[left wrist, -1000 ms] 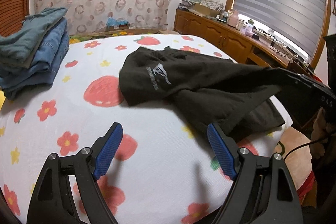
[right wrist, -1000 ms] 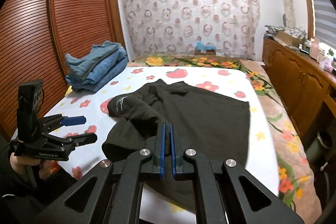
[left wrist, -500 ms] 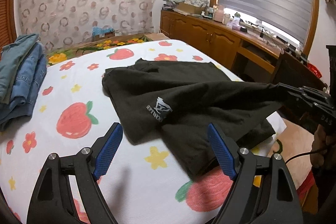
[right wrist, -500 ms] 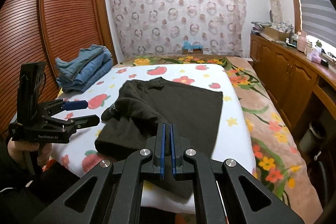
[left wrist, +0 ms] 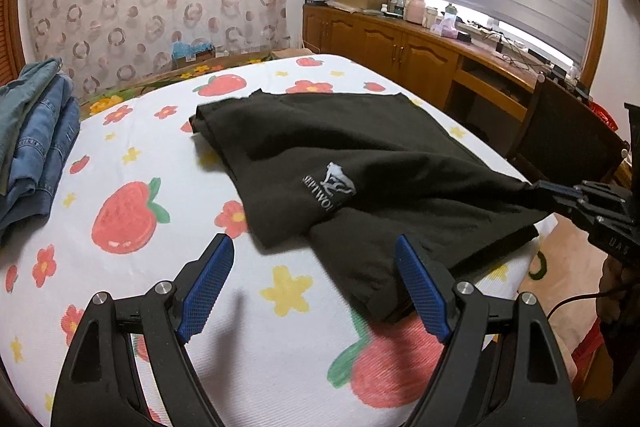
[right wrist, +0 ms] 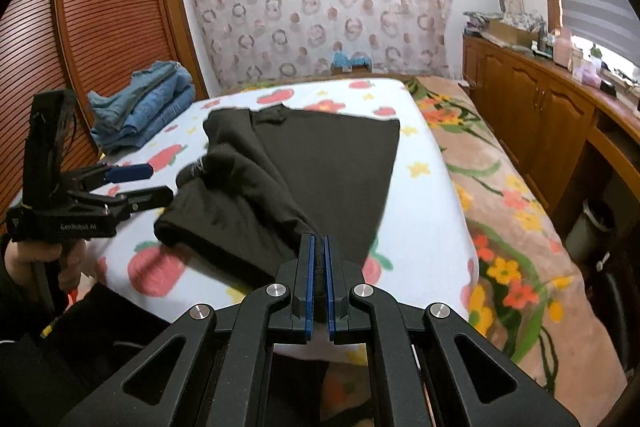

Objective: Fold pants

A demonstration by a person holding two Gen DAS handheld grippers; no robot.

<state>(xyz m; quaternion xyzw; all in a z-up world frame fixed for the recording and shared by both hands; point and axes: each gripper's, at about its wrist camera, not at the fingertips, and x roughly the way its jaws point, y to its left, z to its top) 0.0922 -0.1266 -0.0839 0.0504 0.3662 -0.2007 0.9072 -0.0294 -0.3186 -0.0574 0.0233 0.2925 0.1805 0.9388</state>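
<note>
R tongs [right wrist: 317, 267] clamped on edge of black pants [right wrist: 304, 163] at near edge of bed [right wrist: 436, 211], cloth pulled taut toward that corner. L tongs [left wrist: 316, 283] wide apart, nothing betw. pads. Vs. 1 s ago: L swung across; loose folded end now just ahead of it. Pants bunched, unfolded; prob. next = L grabs that end.

Pants [right wrist: 280, 187] edge hidden between right tongs [right wrist: 318, 283]
</note>
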